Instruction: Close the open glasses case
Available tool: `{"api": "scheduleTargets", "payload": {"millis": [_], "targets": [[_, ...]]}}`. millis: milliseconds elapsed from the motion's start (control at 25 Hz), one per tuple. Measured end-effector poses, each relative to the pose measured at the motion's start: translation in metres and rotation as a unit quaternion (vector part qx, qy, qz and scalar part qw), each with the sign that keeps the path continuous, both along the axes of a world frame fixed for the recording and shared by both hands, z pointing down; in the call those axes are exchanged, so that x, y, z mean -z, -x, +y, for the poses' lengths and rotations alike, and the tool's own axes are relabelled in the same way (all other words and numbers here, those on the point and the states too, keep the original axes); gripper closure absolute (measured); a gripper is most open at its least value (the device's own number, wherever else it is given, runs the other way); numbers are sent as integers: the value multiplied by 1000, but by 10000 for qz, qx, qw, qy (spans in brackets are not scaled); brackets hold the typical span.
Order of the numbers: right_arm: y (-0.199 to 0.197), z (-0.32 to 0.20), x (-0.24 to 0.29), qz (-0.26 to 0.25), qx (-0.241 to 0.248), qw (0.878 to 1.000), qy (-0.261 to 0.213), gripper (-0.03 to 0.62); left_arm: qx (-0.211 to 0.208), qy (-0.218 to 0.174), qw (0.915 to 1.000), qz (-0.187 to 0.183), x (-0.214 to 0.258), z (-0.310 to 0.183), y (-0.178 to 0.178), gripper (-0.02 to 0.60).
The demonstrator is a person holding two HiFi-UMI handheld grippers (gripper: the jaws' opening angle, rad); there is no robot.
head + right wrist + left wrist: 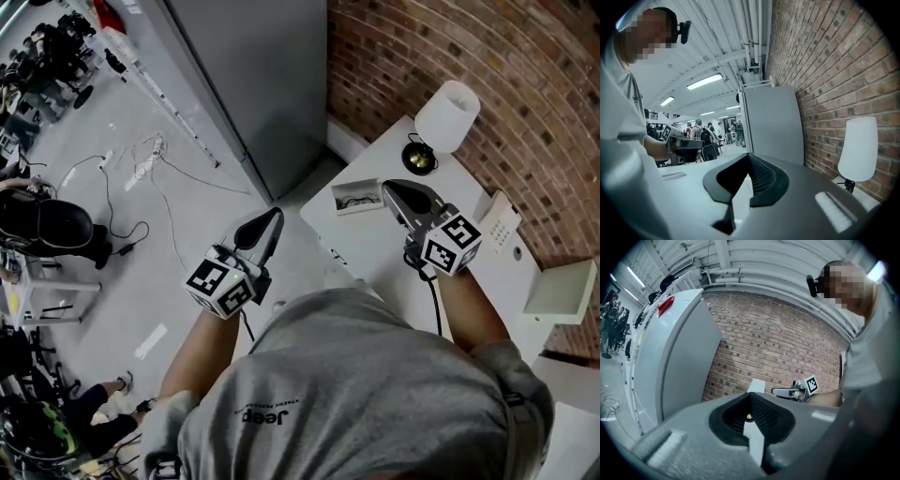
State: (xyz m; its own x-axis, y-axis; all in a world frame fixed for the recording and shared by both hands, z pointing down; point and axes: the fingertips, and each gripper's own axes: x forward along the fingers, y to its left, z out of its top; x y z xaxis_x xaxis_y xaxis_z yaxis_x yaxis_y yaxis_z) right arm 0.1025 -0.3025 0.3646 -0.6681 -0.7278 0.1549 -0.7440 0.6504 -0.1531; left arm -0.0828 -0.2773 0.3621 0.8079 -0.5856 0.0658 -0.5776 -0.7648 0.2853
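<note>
Person in a grey T-shirt (375, 394) stands at the corner of a white counter (370, 246), one gripper in each hand.

Glasses case (357, 199): white, open, lying flat near the counter's left edge. Something dark and thin lies inside; too small to make out.

Right gripper (389, 187): held over the counter, pointing away from the person. Its tip sits just beside the case's right end. Cannot tell whether it touches. In the right gripper view the jaws (749, 158) are clenched together with nothing between them.

Left gripper (273, 221): held off the counter's left side, above the floor (141, 234), well apart from the case. In the left gripper view the jaws (750, 398) are also pressed together and empty. That view catches the other gripper (786, 392) off to the right, against the brick wall (773, 343).

Elsewhere on the counter:
- Lamp (447, 114) with a white shade and a dark base, at the far end by the brick wall (469, 47). It also shows at the right of the right gripper view (858, 147).
- White box (561, 289) at the right edge.

A tall grey cabinet (253, 75) stands left of the counter, against the wall. Loose cables (141, 169) trail across the floor. People stand in the background of the right gripper view.
</note>
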Motion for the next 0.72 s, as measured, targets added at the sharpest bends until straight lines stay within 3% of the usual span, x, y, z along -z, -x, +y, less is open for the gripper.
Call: {"api": "scheduleTargets", "payload": {"millis": [560,600,640,720], "targets": [[3,-3,7,30,154,9998,-157,581,-135,-163,9998,33,10,1,-8,584],[5,-2,8,6,278,9995,-178,538,-210,-175,9996,-1,10,1,-11,582],[8,0,9,20,425,9989,-183,455,-305,-184,9993,-56,8,2,-14,495],[13,3,8,182,711,9971,-184,364,-491,-228,9983,-217,3,3,-19,413]]}}
